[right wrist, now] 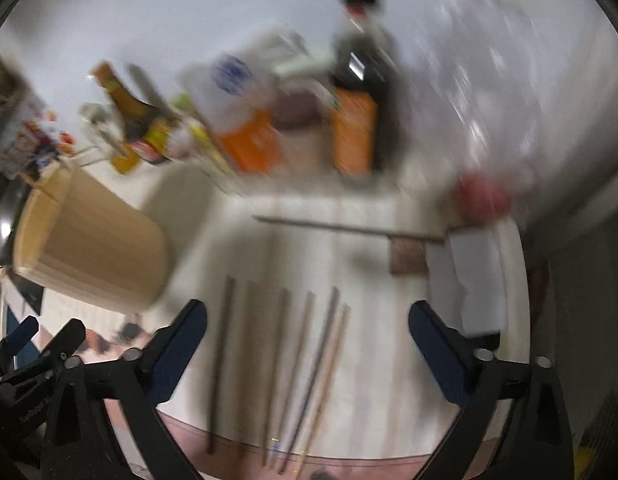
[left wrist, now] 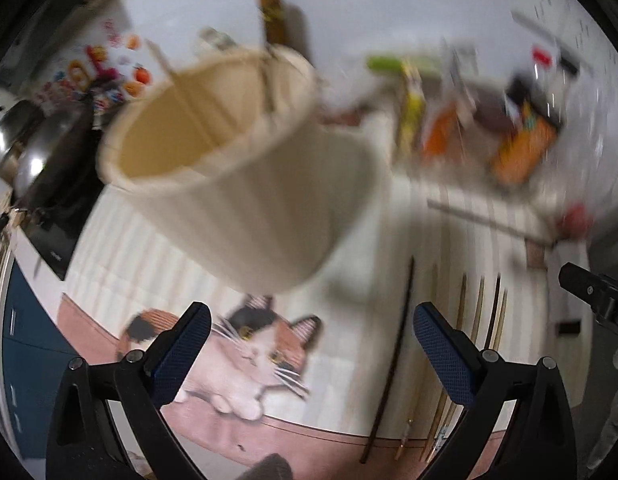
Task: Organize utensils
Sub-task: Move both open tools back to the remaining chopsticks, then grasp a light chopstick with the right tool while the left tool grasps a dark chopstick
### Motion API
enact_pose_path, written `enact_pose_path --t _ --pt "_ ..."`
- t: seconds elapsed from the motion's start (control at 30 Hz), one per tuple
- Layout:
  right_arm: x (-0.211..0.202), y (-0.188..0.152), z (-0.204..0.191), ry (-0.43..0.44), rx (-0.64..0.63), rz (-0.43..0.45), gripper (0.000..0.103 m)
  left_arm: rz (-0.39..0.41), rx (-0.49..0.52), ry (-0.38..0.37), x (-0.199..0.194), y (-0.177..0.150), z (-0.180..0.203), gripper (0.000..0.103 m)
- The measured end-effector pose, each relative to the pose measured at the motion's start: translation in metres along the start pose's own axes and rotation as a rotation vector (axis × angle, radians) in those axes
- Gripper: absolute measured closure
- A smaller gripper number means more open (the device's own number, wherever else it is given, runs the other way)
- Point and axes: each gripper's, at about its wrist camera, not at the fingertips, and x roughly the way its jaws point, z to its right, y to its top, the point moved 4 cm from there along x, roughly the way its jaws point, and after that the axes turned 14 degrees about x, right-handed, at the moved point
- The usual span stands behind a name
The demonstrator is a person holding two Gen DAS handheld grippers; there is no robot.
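A cream ribbed utensil holder stands on the table mat, its mouth facing me; it also shows in the right wrist view at left. Several chopsticks lie side by side on the mat, and they show in the left wrist view at right. One chopstick lies crosswise farther back. My left gripper is open and empty, in front of the holder. My right gripper is open and empty, above the near ends of the chopsticks. Both views are blurred.
Sauce bottles and packets crowd the back against the wall. Steel pots sit at the left. The mat has a cat picture. A red object and a white paper lie at right.
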Motion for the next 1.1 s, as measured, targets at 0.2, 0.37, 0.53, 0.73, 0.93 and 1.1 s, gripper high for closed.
enact_pose_path --t 0.2,0.37,0.53,0.73,0.93,1.1 --pt "0.065 -0.019 0.043 -0.012 0.103 -0.162 0.055 -0.114 0.107 -0.006 0.058 -0.007 0.039 0.004" --pt "0.101 -0.029 0.048 -0.011 0.117 -0.243 0.068 -0.202 0.115 -0.063 0.096 -0.011 0.051 0.039" --pt "0.119 -0.035 0.044 -0.042 0.099 -0.264 0.078 -0.228 0.173 -0.077 0.111 -0.008 0.066 0.052" --pt "0.121 -0.04 0.036 -0.073 0.039 -0.24 0.097 -0.235 0.162 -0.137 0.115 -0.008 0.071 0.095" --pt "0.116 -0.056 0.037 -0.094 -0.036 -0.288 0.097 -0.268 0.007 -0.163 0.109 -0.036 0.04 0.1" --pt "0.114 -0.075 0.037 -0.082 -0.108 -0.362 0.097 -0.32 -0.101 -0.221 0.098 -0.074 0.023 0.1"
